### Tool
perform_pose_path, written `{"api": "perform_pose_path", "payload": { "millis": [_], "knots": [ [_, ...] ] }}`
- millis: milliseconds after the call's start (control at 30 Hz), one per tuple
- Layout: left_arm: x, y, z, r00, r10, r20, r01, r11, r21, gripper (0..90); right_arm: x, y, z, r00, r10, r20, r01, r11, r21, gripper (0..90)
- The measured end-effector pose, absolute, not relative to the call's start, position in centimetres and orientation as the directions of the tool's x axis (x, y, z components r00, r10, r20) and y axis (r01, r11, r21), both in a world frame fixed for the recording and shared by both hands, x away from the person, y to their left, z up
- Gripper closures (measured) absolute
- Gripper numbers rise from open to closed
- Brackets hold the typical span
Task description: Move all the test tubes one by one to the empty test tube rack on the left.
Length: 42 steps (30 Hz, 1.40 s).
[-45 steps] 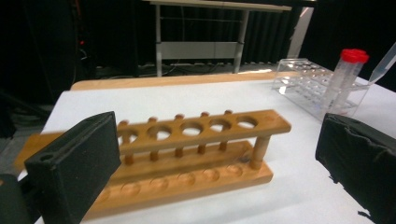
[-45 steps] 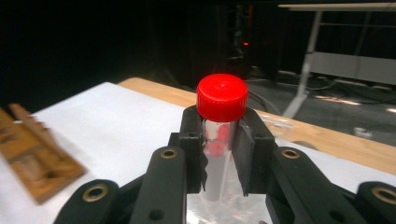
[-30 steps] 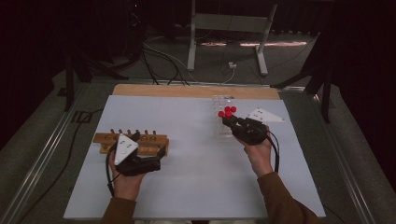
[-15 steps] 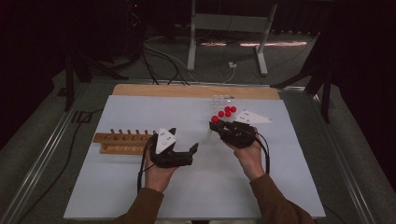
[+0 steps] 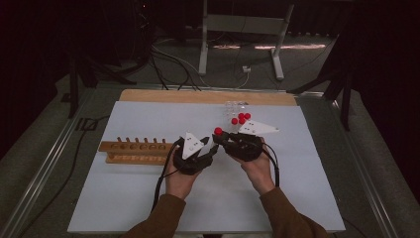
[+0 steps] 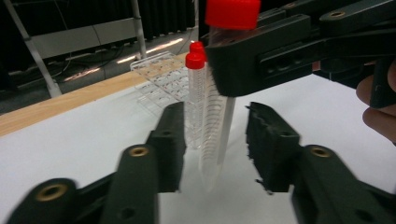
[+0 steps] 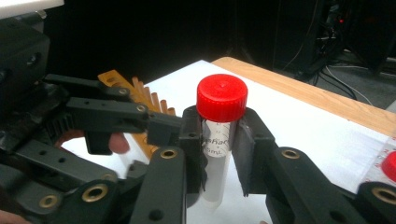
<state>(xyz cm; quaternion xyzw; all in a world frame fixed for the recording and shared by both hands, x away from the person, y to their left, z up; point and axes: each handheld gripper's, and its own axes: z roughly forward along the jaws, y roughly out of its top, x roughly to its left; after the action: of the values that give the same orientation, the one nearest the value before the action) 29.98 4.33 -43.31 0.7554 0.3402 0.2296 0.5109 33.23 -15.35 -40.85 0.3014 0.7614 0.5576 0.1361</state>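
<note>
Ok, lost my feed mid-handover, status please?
Right gripper shut on red-capped tube, upright. Left gripper has just been closing around its lower end, pads not yet touching. Nothing in the way.

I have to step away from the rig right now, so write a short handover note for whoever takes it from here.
Right gripper: shut on a red-capped tube, held upright just under its cap.
Left gripper: its fingers have just been closing around the lower part of that tube; a gap shows on both sides, so it has no grip.
Clear rack at the far side of the white mat holds three more red-capped tubes. Wooden rack lies at the left; no tube stands in it.
Done: one tube lifted out.
Left: probably finish the handover, then seat the tubes in the wooden rack.
</note>
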Motion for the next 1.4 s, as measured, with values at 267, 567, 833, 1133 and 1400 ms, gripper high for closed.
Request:
{"api": "perform_pose_path", "payload": {
  "millis": [267,567,833,1133,1400],
  "knots": [
    [30.1,4.2,-43.5,0.663,0.749,0.001,0.276,-0.246,0.929,75.5,33.1,-15.1,-40.9,-0.790,0.597,0.139,0.311,0.195,0.930,74.7],
    [30.4,4.5,-43.5,0.652,0.758,-0.008,0.281,-0.232,0.931,76.0,33.1,-16.1,-40.6,-0.799,0.580,0.157,0.305,0.165,0.938,45.5],
    [30.6,6.3,-43.2,0.615,0.787,-0.035,0.285,-0.181,0.941,76.1,33.0,-18.1,-40.3,-0.752,0.643,0.146,0.301,0.137,0.944,11.6],
    [30.5,8.3,-43.0,0.589,0.806,-0.050,0.278,-0.145,0.950,76.0,32.5,-20.1,-40.7,-0.697,0.715,0.058,0.281,0.198,0.939,0.0],
    [30.2,10.0,-42.9,0.565,0.822,-0.068,0.276,-0.110,0.955,76.0,32.2,-22.4,-41.1,-0.658,0.750,0.065,0.298,0.180,0.937,0.0]
  ]
}}
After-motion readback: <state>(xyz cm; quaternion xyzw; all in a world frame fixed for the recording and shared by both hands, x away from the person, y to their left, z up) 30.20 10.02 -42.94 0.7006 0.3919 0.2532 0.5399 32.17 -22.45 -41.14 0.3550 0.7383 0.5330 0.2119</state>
